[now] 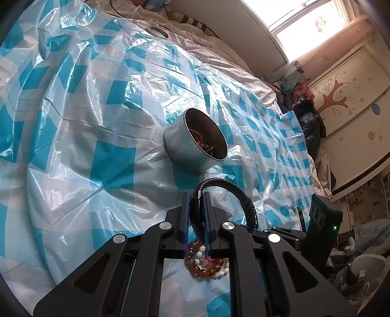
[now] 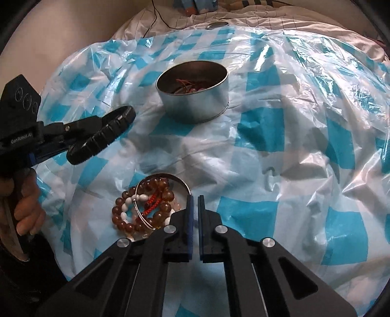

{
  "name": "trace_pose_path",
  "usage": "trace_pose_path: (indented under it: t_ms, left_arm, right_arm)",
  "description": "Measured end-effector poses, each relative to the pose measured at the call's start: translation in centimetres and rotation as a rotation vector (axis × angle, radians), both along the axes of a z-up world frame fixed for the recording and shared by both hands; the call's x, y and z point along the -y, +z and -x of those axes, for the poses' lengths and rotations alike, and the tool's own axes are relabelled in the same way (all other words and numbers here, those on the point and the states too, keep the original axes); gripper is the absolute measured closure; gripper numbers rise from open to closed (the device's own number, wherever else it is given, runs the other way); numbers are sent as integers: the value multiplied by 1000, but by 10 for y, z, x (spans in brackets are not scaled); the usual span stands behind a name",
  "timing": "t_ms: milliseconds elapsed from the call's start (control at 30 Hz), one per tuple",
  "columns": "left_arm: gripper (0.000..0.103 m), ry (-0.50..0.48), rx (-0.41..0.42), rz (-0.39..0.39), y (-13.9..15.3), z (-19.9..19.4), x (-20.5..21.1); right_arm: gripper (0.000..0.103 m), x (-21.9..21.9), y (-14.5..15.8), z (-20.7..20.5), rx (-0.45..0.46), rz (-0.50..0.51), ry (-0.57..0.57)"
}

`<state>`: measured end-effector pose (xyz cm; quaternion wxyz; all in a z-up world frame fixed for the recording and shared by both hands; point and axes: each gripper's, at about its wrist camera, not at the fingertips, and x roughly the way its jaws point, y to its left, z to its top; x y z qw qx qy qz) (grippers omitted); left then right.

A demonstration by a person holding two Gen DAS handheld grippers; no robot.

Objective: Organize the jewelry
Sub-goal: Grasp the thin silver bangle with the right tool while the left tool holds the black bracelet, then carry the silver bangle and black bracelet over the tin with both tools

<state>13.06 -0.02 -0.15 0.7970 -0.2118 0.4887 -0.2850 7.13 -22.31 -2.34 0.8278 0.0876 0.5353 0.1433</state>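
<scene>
My left gripper (image 1: 196,195) is shut on a black braided bracelet (image 1: 243,197), held above the sheet short of a round metal tin (image 1: 192,151). The tin holds some jewelry. In the right wrist view the left gripper (image 2: 97,128) with the black bracelet (image 2: 104,134) hangs to the left of the tin (image 2: 195,104). A pile of amber and white bead bracelets (image 2: 146,207) with a silver bangle (image 2: 165,176) and red cord lies on the sheet; it also shows under the left gripper (image 1: 207,263). My right gripper (image 2: 195,198) is shut and empty, just right of the pile.
A blue-and-white checked plastic sheet (image 2: 292,146) covers a bed. The tin's lid (image 2: 218,24) lies at the far edge on the white bedding. A cable (image 2: 160,17) runs at the back. Clothes and a wardrobe (image 1: 341,97) stand to the right.
</scene>
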Motion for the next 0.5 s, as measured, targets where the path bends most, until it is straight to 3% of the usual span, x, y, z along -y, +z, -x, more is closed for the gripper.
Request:
trace_pose_path:
  t_ms: [133, 333, 367, 500]
  left_arm:
    - [94, 2, -2, 0, -1, -2, 0]
    - [94, 0, -2, -1, -1, -2, 1]
    - [94, 2, -2, -2, -1, -2, 1]
    - [94, 3, 6, -1, 1, -1, 1]
  right_arm:
    - [98, -5, -5, -5, -33, -26, 24]
    - [97, -31, -8, 1, 26, 130, 76]
    - [99, -31, -6, 2, 34, 118, 75]
    - [100, -2, 13, 1, 67, -93, -4]
